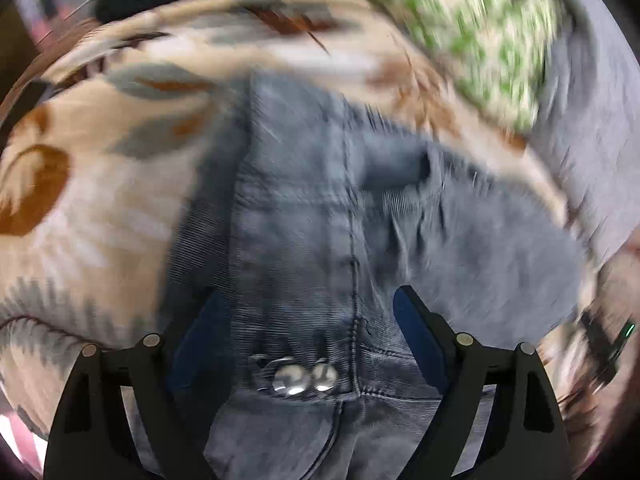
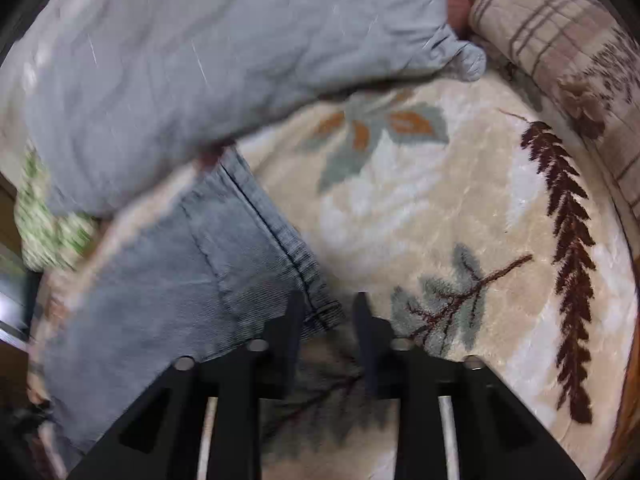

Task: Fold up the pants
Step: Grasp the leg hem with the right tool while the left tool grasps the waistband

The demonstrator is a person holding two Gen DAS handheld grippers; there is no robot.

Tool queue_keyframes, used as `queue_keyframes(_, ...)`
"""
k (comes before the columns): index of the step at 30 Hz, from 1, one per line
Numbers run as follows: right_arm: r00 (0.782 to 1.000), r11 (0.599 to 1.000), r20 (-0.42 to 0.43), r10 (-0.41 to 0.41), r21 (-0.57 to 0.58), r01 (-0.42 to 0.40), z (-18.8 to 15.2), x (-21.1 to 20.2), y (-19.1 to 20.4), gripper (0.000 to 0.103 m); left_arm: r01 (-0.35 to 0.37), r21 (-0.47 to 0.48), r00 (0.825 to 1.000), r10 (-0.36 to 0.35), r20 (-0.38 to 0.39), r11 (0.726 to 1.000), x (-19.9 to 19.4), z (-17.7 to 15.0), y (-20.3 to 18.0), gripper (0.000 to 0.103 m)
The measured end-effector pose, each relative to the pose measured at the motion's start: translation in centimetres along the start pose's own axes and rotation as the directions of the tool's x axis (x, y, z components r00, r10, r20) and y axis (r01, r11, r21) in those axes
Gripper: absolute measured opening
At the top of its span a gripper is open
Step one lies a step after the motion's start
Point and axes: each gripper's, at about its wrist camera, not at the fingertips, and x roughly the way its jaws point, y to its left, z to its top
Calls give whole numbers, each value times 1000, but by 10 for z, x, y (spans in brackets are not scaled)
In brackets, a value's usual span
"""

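Grey-blue jeans (image 1: 304, 208) lie on a beige leaf-patterned blanket (image 1: 100, 200). In the left wrist view the waistband, with two metal buttons (image 1: 304, 378), sits low between the fingers. My left gripper (image 1: 310, 308) hovers over it with its jaws spread wide, and denim fills the gap without being pinched. In the right wrist view one jeans leg (image 2: 168, 280) runs from the left down to its stitched hem (image 2: 280, 236). My right gripper (image 2: 329, 308) stands narrowly open at the hem's corner, which pokes between the fingers. A gap shows beside the right finger.
A light grey pillow (image 2: 200, 60) rests on the blanket (image 2: 460, 200) beyond the jeans leg. A green-and-white patterned cloth (image 2: 44, 224) lies at its left end. A plaid cushion (image 2: 560, 40) lines the far right edge. Bare blanket spreads to the right of the hem.
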Motion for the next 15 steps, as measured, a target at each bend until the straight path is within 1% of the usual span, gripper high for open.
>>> queue_keyframes(1, 1000, 1000, 20, 18, 6, -18, 3, -10, 1, 52, 4, -35, 999, -2, 36, 999, -13, 7, 12, 88)
queue_keyframes(2, 999, 1000, 35, 19, 4, -20, 7, -16, 0, 65, 4, -65, 998, 0, 63, 998, -23, 16, 23, 88)
queue_keyframes(3, 998, 1000, 53, 26, -4, -26, 13, -24, 2, 70, 4, -89, 997, 2, 74, 996, -28, 25, 32, 89)
queue_keyframes(4, 998, 999, 58, 33, -7, -33, 18, -28, 4, 76, -2, -107, 998, 9, 65, 994, -30, 35, 40, 89)
queue_keyframes(5, 997, 999, 65, 49, -14, -48, 24, -31, 8, 77, -8, -118, 999, 13, 41, 993, -27, 44, 46, 89)
queue_keyframes(6, 996, 998, 60, 62, -21, -61, 30, -29, 14, 78, 3, -123, 1000, -2, 12, 992, -22, 51, 50, 89)
queue_keyframes(7, 996, 997, 48, 71, -22, -70, 36, -25, 19, 81, 9, -125, 1000, -12, -22, 992, -14, 58, 52, 88)
queue_keyframes(8, 996, 997, 31, 79, -25, -78, 40, -19, 26, 82, -6, -130, 999, 0, -47, 992, -6, 62, 51, 88)
queue_keyframes(9, 997, 996, 7, 82, -32, -82, 44, -9, 33, 82, -12, -133, 998, 4, -63, 991, -1, 63, 51, 88)
queue_keyframes(10, 997, 996, -9, 80, -40, -80, 48, -1, 39, 82, -3, -134, 997, -7, -74, 991, 4, 65, 49, 88)
queue_keyframes(12, 996, 995, -25, 86, -53, -87, 51, 13, 50, 82, 24, -133, 997, -33, -68, 991, 8, 72, 46, 88)
queue_keyframes(15, 998, 997, -39, 48, -64, -50, 61, 42, 63, 82, 40, -133, 997, -48, -59, 990, 14, 89, 40, 88)
